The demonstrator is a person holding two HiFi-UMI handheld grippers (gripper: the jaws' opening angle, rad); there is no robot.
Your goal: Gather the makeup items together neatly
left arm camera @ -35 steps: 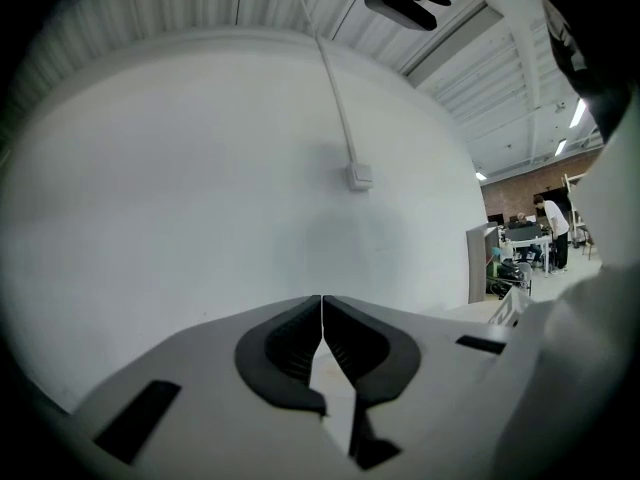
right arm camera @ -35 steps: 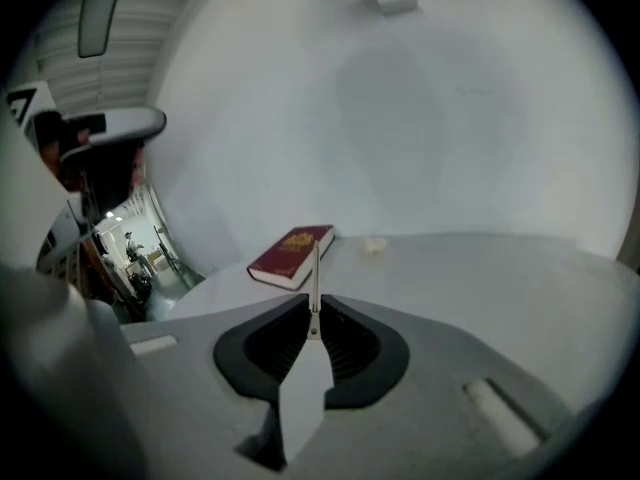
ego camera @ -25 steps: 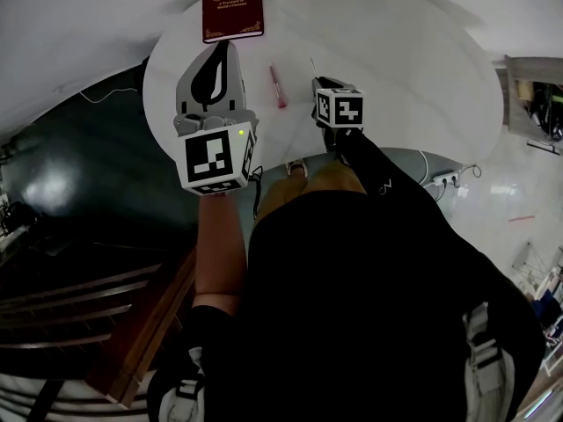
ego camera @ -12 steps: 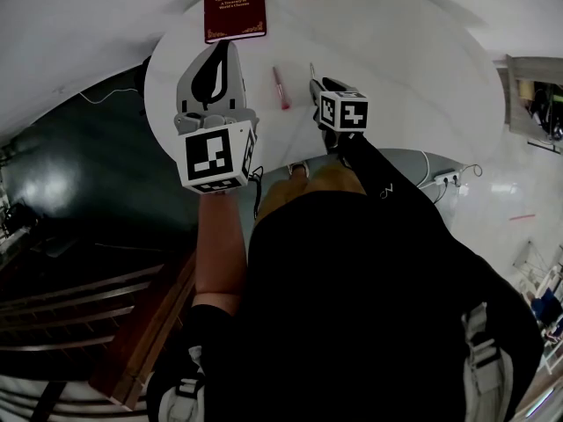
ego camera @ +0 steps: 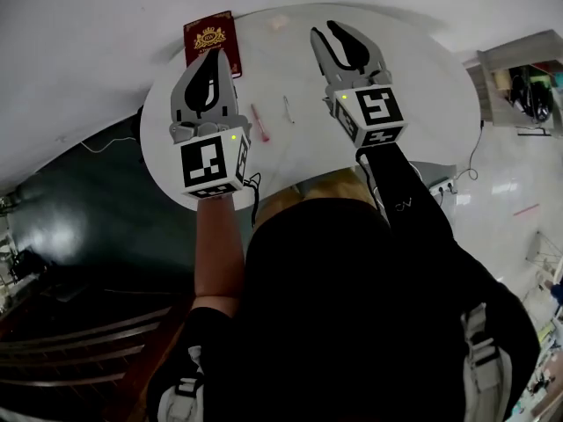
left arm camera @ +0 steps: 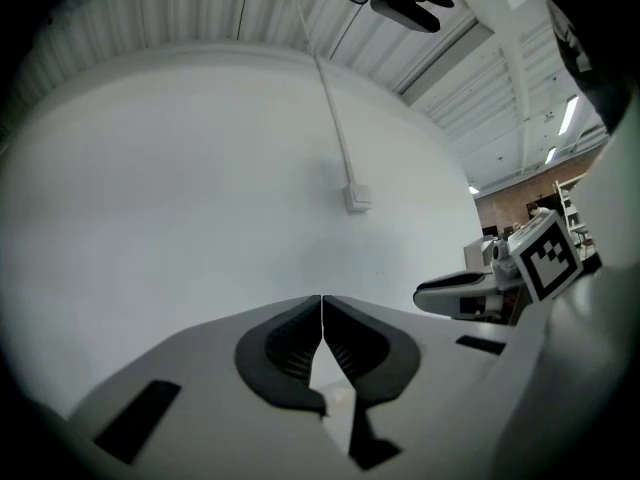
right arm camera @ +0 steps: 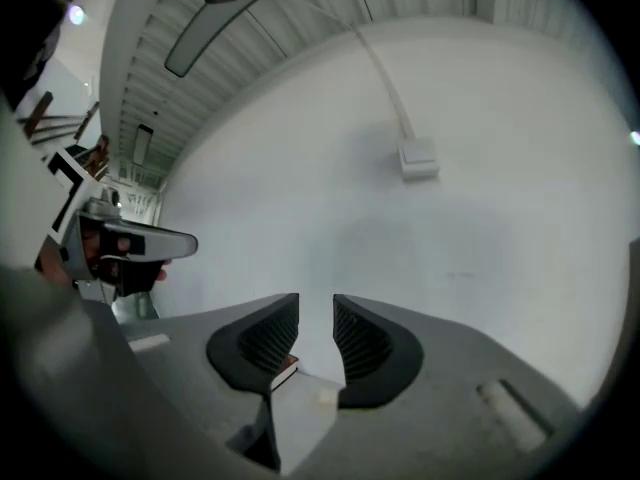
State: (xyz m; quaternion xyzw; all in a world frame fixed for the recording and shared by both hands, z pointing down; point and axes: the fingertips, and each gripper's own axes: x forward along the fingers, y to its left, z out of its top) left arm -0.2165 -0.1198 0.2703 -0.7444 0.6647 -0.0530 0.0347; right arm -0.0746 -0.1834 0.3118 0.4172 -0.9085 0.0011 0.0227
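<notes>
on the table (ego camera: 422, 77) lie a pink tube (ego camera: 259, 122) and a book (ego camera: 208, 37).

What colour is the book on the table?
The book is dark red with gold crest; head view.

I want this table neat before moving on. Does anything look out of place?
Yes. The pink tube and the thin stick lie near each other but apart. A pale pink item sits alone far beyond them. A dark red book, which is not makeup, lies nearby.
</notes>
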